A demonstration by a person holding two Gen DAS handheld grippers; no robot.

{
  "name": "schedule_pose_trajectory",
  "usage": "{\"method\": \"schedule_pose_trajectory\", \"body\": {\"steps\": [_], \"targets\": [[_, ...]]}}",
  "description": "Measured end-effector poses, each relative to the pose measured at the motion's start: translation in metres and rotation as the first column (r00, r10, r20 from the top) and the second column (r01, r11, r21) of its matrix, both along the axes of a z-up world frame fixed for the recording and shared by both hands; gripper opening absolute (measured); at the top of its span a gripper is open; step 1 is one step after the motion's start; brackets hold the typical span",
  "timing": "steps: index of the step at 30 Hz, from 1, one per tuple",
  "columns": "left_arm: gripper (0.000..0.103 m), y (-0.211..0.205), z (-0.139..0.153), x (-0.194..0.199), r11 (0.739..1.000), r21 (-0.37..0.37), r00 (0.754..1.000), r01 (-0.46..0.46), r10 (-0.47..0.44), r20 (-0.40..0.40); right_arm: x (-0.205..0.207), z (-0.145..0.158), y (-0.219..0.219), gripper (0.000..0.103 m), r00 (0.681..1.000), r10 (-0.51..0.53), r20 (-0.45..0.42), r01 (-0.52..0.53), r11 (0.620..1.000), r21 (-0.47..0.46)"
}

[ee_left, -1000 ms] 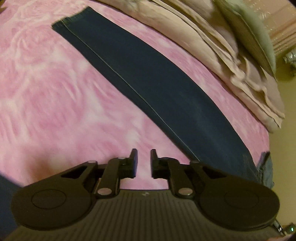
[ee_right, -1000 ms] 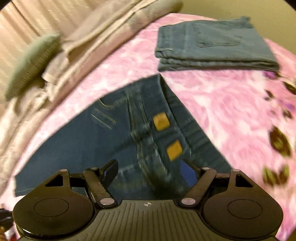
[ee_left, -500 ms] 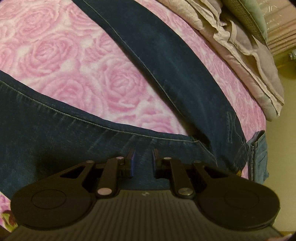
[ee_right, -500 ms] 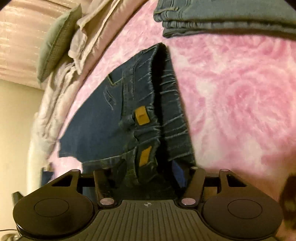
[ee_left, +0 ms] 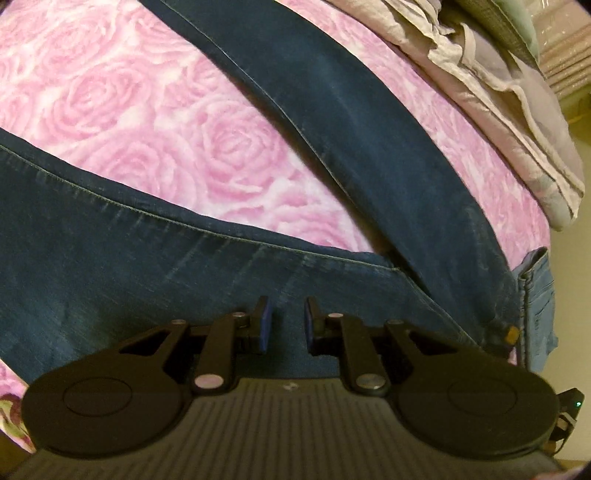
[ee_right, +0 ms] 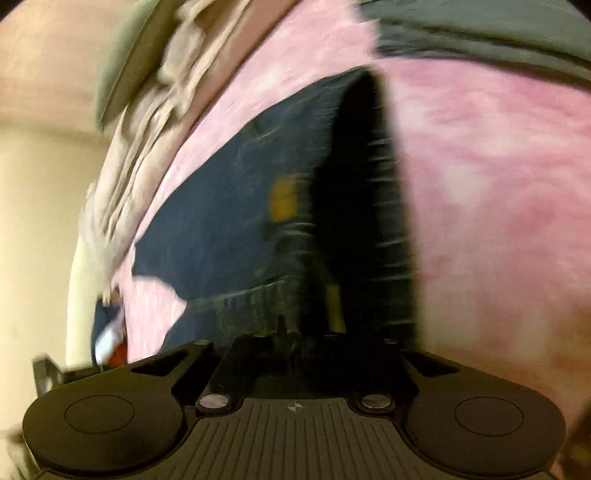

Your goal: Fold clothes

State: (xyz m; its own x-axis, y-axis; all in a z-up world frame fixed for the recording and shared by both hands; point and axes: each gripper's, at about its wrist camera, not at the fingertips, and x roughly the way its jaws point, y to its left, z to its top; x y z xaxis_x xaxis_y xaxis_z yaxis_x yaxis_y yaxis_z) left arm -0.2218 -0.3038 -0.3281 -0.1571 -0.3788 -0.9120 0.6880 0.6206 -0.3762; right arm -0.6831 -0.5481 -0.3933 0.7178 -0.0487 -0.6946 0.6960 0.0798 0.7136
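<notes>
On the pink rose bedspread point(ee_left: 155, 122) dark jeans point(ee_left: 110, 266) lie spread, legs apart, unfolded; another pair point(ee_right: 480, 26) lies folded far right; left hand-held gripper point(ee_left: 286, 325) hovers slightly parted, empty; right hand-held gripper point(ee_right: 295, 343) looks closed on the waistband, though blurred; no writing readable.

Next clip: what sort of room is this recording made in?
Most likely a bedroom: dark jeans lie spread on a bed with a pink rose-print cover, and bunched pale bedding and a grey-green pillow sit along its edge.
</notes>
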Motion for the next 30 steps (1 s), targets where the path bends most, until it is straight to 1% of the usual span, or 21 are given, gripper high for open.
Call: {"method": "schedule_pose_trajectory", "body": {"steps": [3, 5, 7, 9, 12, 16, 18, 19, 20, 21, 22, 24, 25, 27, 28, 29, 30], "targets": [[0.013, -0.003, -0.005, -0.005, 1.0, 0.014, 1.0, 0.009, -0.009, -0.004, 0.003, -0.016, -0.001, 0.001, 0.999, 0.031, -0.044, -0.03, 1.0, 0.001], [0.013, -0.004, -0.008, -0.009, 1.0, 0.024, 1.0, 0.015, -0.015, -0.007, 0.002, -0.012, -0.002, 0.003, 0.998, 0.054, -0.037, -0.054, 0.998, -0.012], [0.013, -0.005, -0.011, -0.012, 0.999, 0.034, 1.0, 0.021, -0.021, -0.007, -0.003, 0.0, -0.002, 0.034, 0.999, 0.043, -0.015, -0.044, 0.996, -0.076], [0.013, -0.003, -0.014, -0.014, 0.999, 0.044, 1.0, 0.021, -0.021, -0.009, -0.006, 0.002, -0.009, 0.048, 1.0, 0.008, 0.01, -0.007, 0.994, -0.106], [0.013, -0.004, -0.017, -0.016, 0.999, 0.045, 1.0, 0.004, -0.003, -0.021, -0.009, 0.0, -0.024, 0.049, 0.998, -0.044, 0.054, 0.052, 0.989, -0.138], [0.014, -0.009, -0.011, -0.017, 1.0, 0.016, 1.0, 0.016, -0.015, -0.015, -0.007, -0.01, -0.05, 0.049, 0.987, -0.09, 0.132, 0.109, 0.983, -0.147], [0.015, -0.012, -0.01, -0.017, 1.0, 0.011, 1.0, 0.015, -0.015, -0.01, -0.008, -0.014, -0.062, 0.048, 0.989, -0.085, 0.125, 0.101, 0.987, -0.126], [0.015, -0.013, -0.01, -0.016, 1.0, 0.011, 1.0, 0.013, -0.013, -0.01, -0.005, -0.016, -0.067, 0.031, 0.988, -0.085, 0.13, 0.1, 0.988, -0.116], [0.015, -0.014, -0.01, -0.016, 1.0, 0.011, 1.0, 0.011, -0.01, -0.009, -0.001, -0.017, -0.07, 0.005, 0.99, -0.082, 0.113, 0.095, 0.988, -0.121], [0.015, -0.014, -0.011, -0.015, 1.0, 0.012, 1.0, 0.008, -0.008, -0.009, 0.003, -0.014, -0.071, 0.0, 0.995, -0.076, 0.068, 0.085, 0.987, -0.139], [0.015, -0.015, -0.011, -0.015, 1.0, 0.012, 1.0, 0.01, -0.01, -0.009, 0.009, -0.007, -0.07, 0.0, 0.998, -0.055, 0.026, 0.059, 0.982, -0.18], [0.015, -0.016, -0.012, -0.016, 1.0, 0.011, 1.0, 0.014, -0.014, -0.008, 0.016, 0.008, -0.067, 0.0, 0.999, -0.038, -0.018, 0.033, 0.968, -0.25], [0.015, -0.016, -0.013, -0.016, 1.0, 0.011, 1.0, 0.016, -0.016, -0.007, 0.012, 0.011, -0.068, 0.0, 0.998, -0.065, -0.026, 0.056, 0.965, -0.257], [0.015, -0.016, -0.014, -0.015, 1.0, 0.012, 1.0, 0.016, -0.016, -0.004, 0.006, 0.007, -0.069, 0.0, 0.992, -0.097, -0.08, 0.072, 0.961, -0.267], [0.015, -0.016, -0.014, -0.014, 1.0, 0.013, 1.0, 0.016, -0.016, -0.002, 0.009, 0.001, -0.069, 0.0, 0.987, -0.097, -0.128, 0.058, 0.959, -0.277], [0.015, -0.016, -0.016, -0.015, 1.0, 0.018, 1.0, 0.014, -0.014, -0.002, 0.014, -0.004, -0.068, 0.0, 0.983, -0.101, -0.153, 0.054, 0.958, -0.282], [0.015, -0.015, -0.017, -0.015, 1.0, 0.025, 1.0, 0.012, -0.011, -0.001, 0.017, -0.007, -0.069, 0.0, 0.982, -0.109, -0.157, 0.061, 0.957, -0.283]]}}
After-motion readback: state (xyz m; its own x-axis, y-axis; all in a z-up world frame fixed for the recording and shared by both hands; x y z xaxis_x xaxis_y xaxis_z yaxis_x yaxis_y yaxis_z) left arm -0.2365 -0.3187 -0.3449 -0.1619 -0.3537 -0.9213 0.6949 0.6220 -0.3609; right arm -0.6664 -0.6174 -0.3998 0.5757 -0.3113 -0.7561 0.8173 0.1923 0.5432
